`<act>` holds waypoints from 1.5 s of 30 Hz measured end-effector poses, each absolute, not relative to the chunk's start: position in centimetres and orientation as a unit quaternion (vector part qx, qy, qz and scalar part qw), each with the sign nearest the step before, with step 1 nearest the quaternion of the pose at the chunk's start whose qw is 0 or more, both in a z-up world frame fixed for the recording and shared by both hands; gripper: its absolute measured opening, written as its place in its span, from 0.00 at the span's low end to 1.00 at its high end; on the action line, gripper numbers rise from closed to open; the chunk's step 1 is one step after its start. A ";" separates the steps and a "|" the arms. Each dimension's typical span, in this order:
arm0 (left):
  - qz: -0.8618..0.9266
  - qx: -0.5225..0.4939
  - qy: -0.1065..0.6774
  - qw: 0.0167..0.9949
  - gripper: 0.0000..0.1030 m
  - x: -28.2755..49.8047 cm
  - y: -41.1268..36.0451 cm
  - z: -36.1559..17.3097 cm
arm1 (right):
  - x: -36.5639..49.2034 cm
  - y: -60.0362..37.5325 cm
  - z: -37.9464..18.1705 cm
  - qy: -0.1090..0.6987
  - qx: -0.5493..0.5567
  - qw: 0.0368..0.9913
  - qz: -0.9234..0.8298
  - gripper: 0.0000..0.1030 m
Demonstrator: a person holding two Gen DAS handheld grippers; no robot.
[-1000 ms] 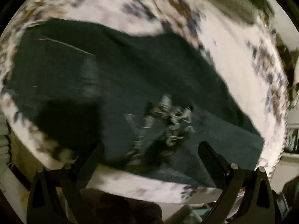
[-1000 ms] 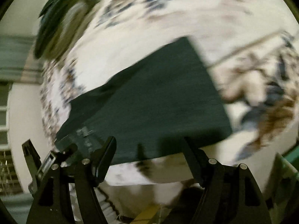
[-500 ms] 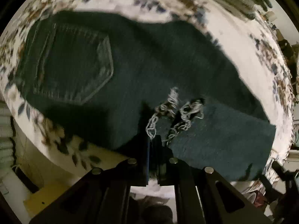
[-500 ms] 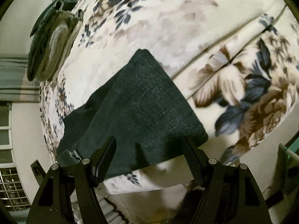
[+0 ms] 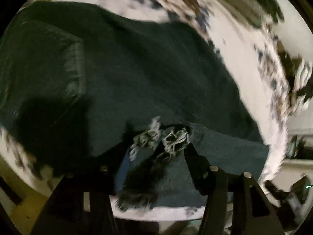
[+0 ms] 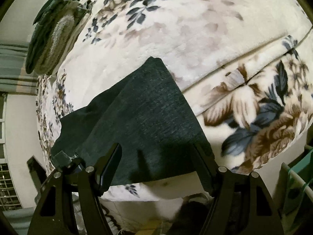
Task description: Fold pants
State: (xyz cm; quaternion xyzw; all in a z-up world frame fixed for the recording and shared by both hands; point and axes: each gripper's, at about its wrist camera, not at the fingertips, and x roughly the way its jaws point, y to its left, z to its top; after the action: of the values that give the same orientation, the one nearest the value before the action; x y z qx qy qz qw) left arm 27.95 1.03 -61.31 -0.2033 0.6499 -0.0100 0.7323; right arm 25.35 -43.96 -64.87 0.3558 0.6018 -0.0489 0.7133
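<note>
Now the left hand-held gripper point(image 5: 156, 152) points steeply down at the near edge of the bed; its jaws have just been opening and stand partly apart, with the frayed hem point(image 5: 172, 139) of the pants point(image 5: 148, 74) lying between the fingers, and whether the pads touch it is lost in blur. The right hand-held gripper point(image 6: 156, 162) stands spread wide over the near edge of the dark denim leg point(image 6: 148, 117), pinching nothing. The pants lie flat on the floral blanket point(image 6: 195, 29) covering the bed, a back pocket point(image 5: 58, 74) showing at the far left. Folded green and grey cloth point(image 6: 52, 31) sits at the bed's far left corner.
</note>
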 end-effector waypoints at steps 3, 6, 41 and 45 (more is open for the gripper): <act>-0.025 -0.142 0.619 0.772 0.05 28.3 -1.4 -59.7 | 25.4 -44.0 -65.3 0.604 0.356 0.711 -0.053 0.72; -0.040 -0.118 0.582 0.804 0.05 28.0 -2.0 -57.4 | 25.4 -44.2 -65.3 0.603 0.356 0.712 -0.057 0.72; 0.185 -0.456 0.471 0.732 0.84 16.8 23.3 -59.3 | 28.1 -38.0 -64.5 0.622 0.242 0.741 -0.073 0.73; 0.173 -0.513 0.445 0.713 0.82 16.7 27.1 -63.5 | 29.0 -37.7 -65.2 0.633 0.244 0.730 -0.085 0.77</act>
State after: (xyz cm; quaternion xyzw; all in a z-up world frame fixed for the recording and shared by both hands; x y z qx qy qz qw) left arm 16.68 27.07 -63.47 -0.5129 0.4450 0.1735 0.7133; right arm 29.05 -37.71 -65.21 0.2438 0.6328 -0.0847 0.7300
